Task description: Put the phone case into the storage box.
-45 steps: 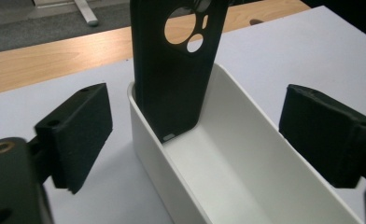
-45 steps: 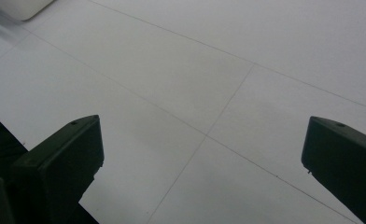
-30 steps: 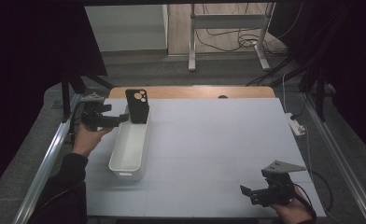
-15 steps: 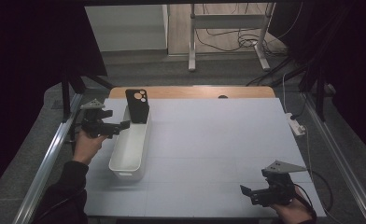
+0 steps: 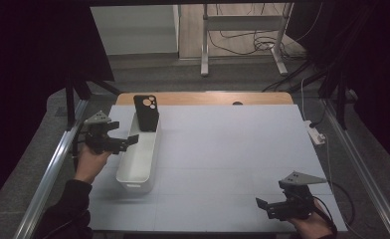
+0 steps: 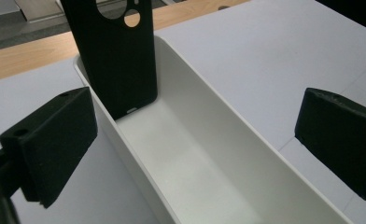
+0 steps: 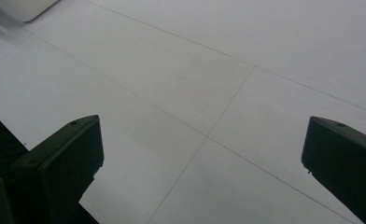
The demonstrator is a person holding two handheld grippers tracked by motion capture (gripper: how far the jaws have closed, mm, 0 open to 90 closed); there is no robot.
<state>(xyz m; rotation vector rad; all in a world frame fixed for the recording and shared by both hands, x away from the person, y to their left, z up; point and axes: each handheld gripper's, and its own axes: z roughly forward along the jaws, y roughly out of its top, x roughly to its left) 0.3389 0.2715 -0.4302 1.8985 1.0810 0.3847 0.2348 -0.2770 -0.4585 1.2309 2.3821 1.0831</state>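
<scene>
Between the wide-open jaws of the left gripper (image 6: 195,149) sits a long white tray (image 6: 228,158), and nothing is held. At the far end of the tray, ahead of the jaws, a black phone case (image 6: 113,51) stands up and leans on the end wall. Its bottom edge rests on the tray floor. From above, the left gripper (image 5: 114,139) hangs just beside the tray's (image 5: 144,160) left wall, with one jaw over the rim, and the phone case (image 5: 146,113) is a bit ahead of it.

Such a case looks easy to knock over. If a jaw bumps the thin wall, I think the tray could slide on the smooth white table (image 5: 243,149), and the case could tip and fall flat. If the jaws close on just a corner of the case, it may twist and slip out.

Far off, the right gripper (image 5: 280,205) waits near the person, jaws wide and empty, with bare table (image 7: 209,79) in front of them. It is too far away to steady the tray.
</scene>
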